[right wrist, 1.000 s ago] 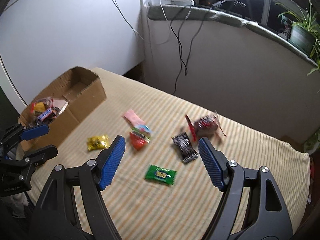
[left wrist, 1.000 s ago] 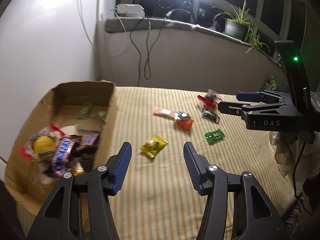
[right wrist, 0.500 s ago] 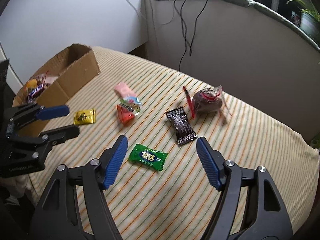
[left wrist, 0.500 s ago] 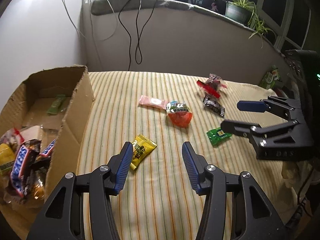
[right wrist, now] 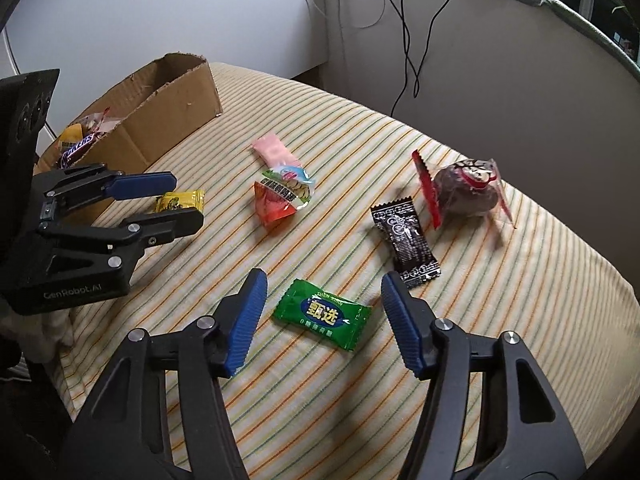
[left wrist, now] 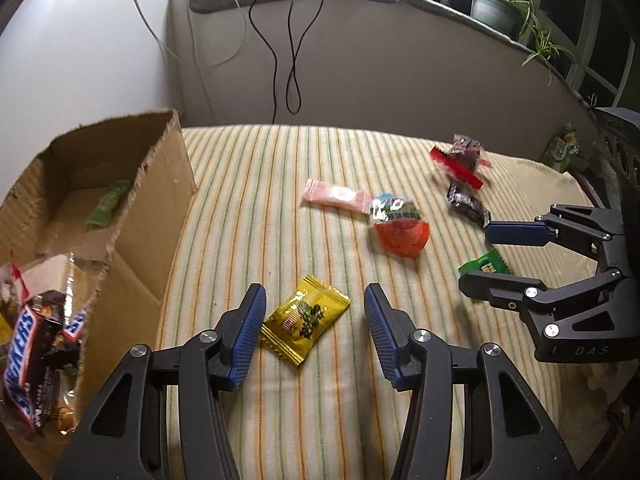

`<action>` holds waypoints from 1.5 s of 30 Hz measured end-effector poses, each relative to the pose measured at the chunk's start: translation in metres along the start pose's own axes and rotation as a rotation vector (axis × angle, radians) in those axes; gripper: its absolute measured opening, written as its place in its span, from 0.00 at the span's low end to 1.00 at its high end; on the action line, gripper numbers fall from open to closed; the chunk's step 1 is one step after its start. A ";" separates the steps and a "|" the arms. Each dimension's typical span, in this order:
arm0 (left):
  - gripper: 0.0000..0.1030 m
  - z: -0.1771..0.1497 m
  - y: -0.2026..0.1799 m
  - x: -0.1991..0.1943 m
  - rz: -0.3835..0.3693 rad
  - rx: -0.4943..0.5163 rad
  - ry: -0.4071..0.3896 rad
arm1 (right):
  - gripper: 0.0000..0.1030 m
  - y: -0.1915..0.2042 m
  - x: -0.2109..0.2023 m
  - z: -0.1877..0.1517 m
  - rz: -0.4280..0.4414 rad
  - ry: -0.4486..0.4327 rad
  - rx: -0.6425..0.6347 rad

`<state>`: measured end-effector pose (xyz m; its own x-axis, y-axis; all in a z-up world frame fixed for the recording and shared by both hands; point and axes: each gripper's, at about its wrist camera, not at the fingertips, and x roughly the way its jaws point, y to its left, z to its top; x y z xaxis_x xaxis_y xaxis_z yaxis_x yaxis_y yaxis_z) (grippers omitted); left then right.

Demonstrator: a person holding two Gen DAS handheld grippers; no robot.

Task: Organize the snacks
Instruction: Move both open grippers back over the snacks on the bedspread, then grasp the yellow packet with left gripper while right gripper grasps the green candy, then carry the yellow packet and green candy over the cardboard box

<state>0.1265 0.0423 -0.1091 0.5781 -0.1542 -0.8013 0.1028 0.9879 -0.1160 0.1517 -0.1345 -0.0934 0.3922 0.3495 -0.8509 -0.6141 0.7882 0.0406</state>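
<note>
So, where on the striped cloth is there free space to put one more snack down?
Bare patches: the striped cloth between the cardboard box and the pink wrapper, and the far strip under the hanging cables. Crowded: the middle, from the yellow candy past the red jelly cup to the green candy and black sachet.

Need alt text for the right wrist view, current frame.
The right tongs, which have just been closing, straddle a green candy packet on a striped cloth without touching it. Beyond lie a black packet, a red-trimmed wrapped snack, an orange jelly cup and a pink packet. At left, the left tongs bracket a yellow packet beside a cardboard box.
</note>
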 end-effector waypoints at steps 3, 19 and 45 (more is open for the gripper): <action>0.49 -0.002 0.000 0.001 -0.005 0.003 0.005 | 0.58 0.002 0.003 -0.001 0.002 0.008 -0.010; 0.22 -0.007 -0.005 -0.001 -0.006 0.020 0.006 | 0.42 0.013 -0.002 -0.009 -0.053 0.033 -0.062; 0.22 -0.012 -0.020 -0.012 -0.008 0.054 -0.007 | 0.22 0.012 -0.018 -0.022 -0.029 0.075 -0.109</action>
<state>0.1074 0.0248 -0.1041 0.5830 -0.1629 -0.7960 0.1513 0.9843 -0.0906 0.1214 -0.1426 -0.0890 0.3611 0.2856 -0.8877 -0.6759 0.7360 -0.0382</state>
